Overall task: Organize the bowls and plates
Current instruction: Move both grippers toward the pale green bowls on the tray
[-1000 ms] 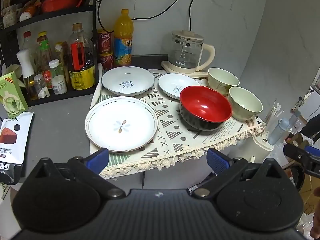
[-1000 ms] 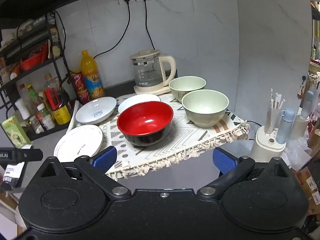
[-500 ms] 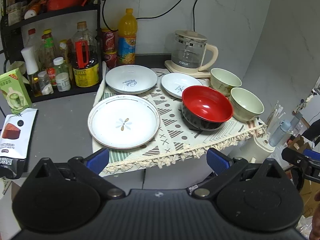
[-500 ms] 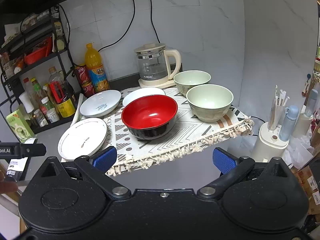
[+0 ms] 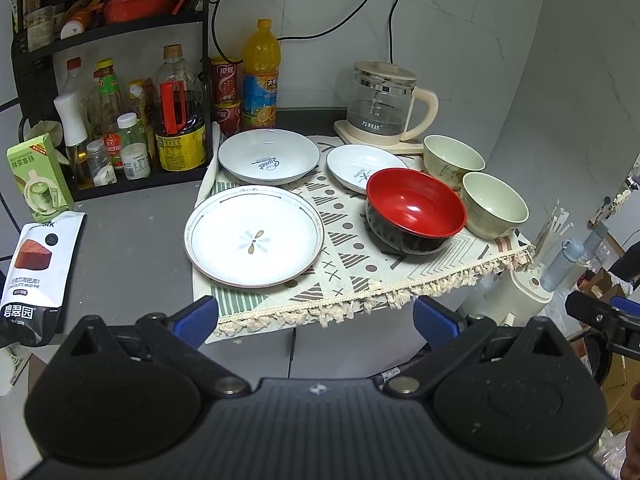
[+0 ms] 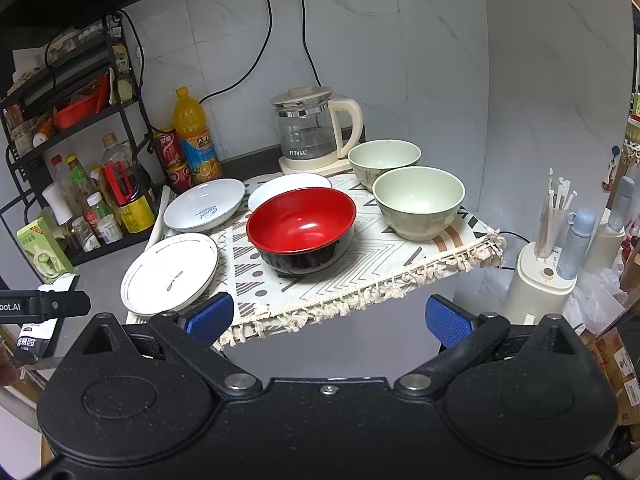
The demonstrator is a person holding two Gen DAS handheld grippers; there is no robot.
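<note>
Far left, the condiment rack with its bottles, and a green carton on the grey table. Nothing to organize there. On to the patterned cloth, where all the crockery sits.

First the flower plate, nearest the front edge, flat on the cloth. Just behind it the script plate, rim close to the flower plate's rim, though I cannot tell if they touch. To its right the small plate, partly hidden behind the red bowl. Then two green bowls, the near green bowl just beside the red one and the far green bowl behind it, by the kettle.

Left hand-held gripper hangs short of the cloth's fringe, jaws wide apart, nothing between them. Right hand-held gripper, same story: spread wide, empty, facing the red bowl from in front.

Every piece sits separate, so I judge stacking has not begun; this looks like the approach. The next move probably calls for pinching one plate rim, lifting level, and setting it centred on another, or nesting one green bowl in the other. Glazed rims could slip, so a firm bite well over the edge seems wise.
</note>
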